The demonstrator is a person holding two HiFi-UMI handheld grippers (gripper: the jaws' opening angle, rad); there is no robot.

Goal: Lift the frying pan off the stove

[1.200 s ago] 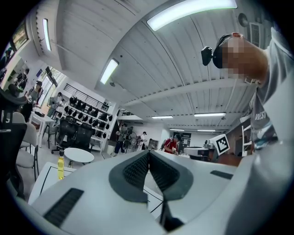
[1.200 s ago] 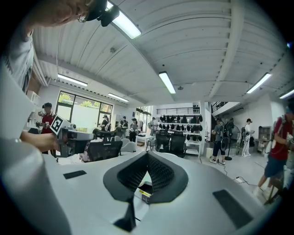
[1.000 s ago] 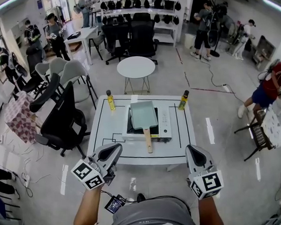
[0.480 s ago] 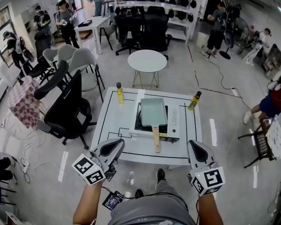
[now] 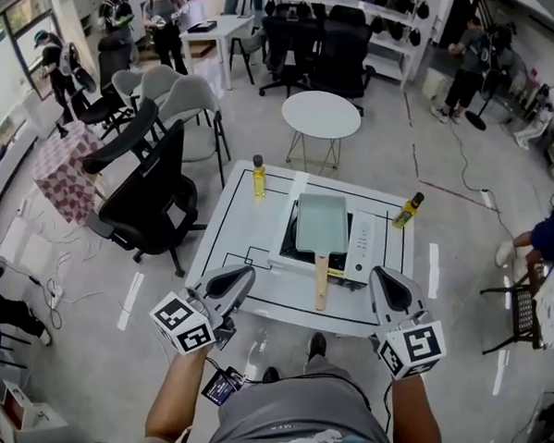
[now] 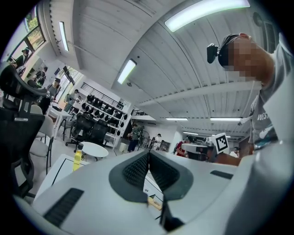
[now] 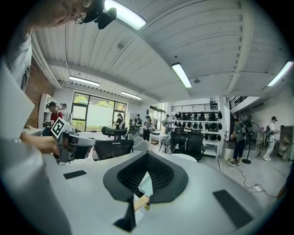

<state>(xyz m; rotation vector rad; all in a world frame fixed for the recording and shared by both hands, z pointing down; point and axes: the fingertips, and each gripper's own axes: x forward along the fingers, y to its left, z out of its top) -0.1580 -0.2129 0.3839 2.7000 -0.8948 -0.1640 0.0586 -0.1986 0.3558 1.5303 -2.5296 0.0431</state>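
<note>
A pale green rectangular frying pan (image 5: pixel 321 222) sits on a white portable stove (image 5: pixel 364 247) in the middle of a low white table (image 5: pixel 233 231). Its wooden handle (image 5: pixel 321 283) points toward me. My left gripper (image 5: pixel 238 276) is held in the air short of the table's near left edge, shut with nothing in it. My right gripper (image 5: pixel 383 277) hovers near the table's front right, also shut and empty. The left gripper view shows shut jaws and a bit of the handle (image 6: pixel 155 202) beneath them. In the right gripper view a sliver of the pan (image 7: pixel 146 182) shows below the shut jaws.
A yellow bottle (image 5: pixel 258 175) stands at the table's far left and another bottle (image 5: pixel 408 209) at its far right. A black office chair (image 5: pixel 151 197) stands left of the table, a round white table (image 5: pixel 320 115) behind it. Several people stand around the room.
The view has come nearer to the table, which now lies close under both grippers. Both grippers stay shut and empty, and the pan has not moved on the stove.
</note>
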